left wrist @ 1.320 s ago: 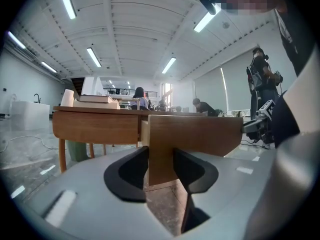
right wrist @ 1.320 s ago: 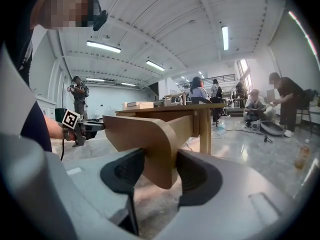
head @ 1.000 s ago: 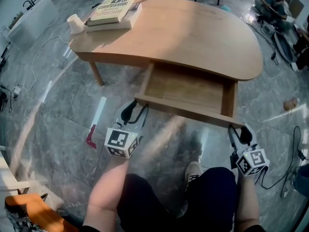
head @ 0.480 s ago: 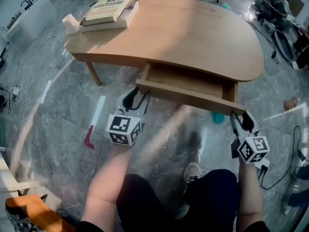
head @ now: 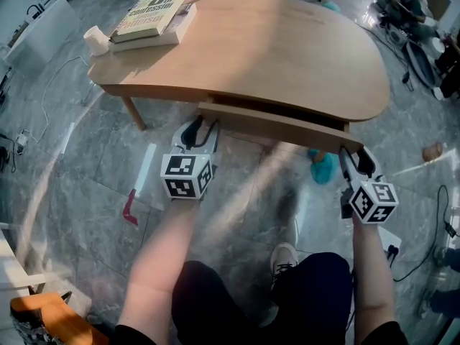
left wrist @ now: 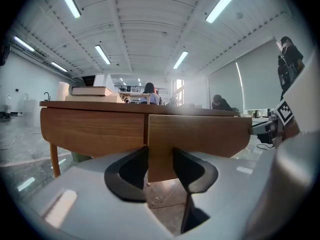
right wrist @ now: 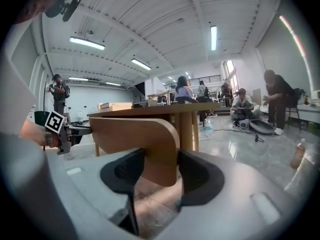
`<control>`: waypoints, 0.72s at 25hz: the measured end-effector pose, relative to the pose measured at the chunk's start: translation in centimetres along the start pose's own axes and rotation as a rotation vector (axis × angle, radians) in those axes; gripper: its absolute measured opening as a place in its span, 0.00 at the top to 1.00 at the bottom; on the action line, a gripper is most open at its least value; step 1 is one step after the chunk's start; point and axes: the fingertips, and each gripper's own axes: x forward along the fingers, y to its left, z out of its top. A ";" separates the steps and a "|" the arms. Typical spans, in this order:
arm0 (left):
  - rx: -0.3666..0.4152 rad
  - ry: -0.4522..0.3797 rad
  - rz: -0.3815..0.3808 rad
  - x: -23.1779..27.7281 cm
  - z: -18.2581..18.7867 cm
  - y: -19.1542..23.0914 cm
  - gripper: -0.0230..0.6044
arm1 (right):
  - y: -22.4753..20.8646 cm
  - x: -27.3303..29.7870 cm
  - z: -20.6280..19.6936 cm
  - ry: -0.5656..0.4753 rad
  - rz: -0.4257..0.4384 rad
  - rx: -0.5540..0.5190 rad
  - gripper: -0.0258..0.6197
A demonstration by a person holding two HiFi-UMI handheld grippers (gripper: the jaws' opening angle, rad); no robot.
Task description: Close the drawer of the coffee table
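The wooden coffee table (head: 273, 49) has its drawer pushed almost fully in; only the drawer front (head: 277, 126) and a thin dark gap show under the top. My left gripper (head: 196, 133) is shut on the left end of the drawer front. In the left gripper view the panel (left wrist: 200, 134) sits between the two dark pads of that gripper (left wrist: 160, 166). My right gripper (head: 357, 162) is shut on the rounded right end; the right gripper view shows the panel (right wrist: 135, 134) clamped in that gripper (right wrist: 160, 171).
Two stacked books (head: 147, 16) and a white cup (head: 95, 40) sit on the table's far left corner. A teal object (head: 323, 167) lies on the floor under the table's right side. A red-handled tool (head: 129, 210) lies left. Cables and people are at the right.
The drawer has slid in under the tabletop, from wide open to almost shut. Both grippers moved forward with its front, still clamped on it.
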 end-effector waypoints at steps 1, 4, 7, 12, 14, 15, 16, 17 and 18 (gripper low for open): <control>-0.001 0.004 0.003 0.3 0.1 0.0 0.70 | -0.3 0.3 0.2 0.000 -0.004 -0.001 0.64; -0.007 0.012 0.006 1.3 0.4 0.0 0.70 | -1.0 1.2 0.6 -0.005 -0.014 -0.001 0.64; 0.004 0.004 0.019 2.0 0.9 0.2 0.70 | -1.5 2.1 0.9 -0.008 -0.029 0.010 0.64; 0.005 -0.010 0.025 2.5 1.4 0.0 0.71 | -2.4 3.7 1.5 -0.005 -0.058 0.029 0.64; 0.007 -0.009 0.020 2.4 1.3 -0.1 0.72 | -2.6 4.2 1.7 -0.008 -0.062 0.029 0.64; 0.007 -0.009 0.018 2.4 1.2 -0.1 0.72 | -2.8 4.4 1.8 -0.012 -0.064 0.030 0.64; 0.008 -0.010 0.016 2.3 1.2 -0.1 0.72 | -2.9 4.5 1.9 -0.015 -0.064 0.031 0.64; 0.008 -0.012 0.015 2.3 1.3 -0.1 0.72 | -2.9 4.7 1.9 -0.019 -0.064 0.033 0.64; 0.010 -0.013 0.014 2.2 1.3 -0.1 0.73 | -3.0 4.8 1.9 -0.022 -0.064 0.034 0.64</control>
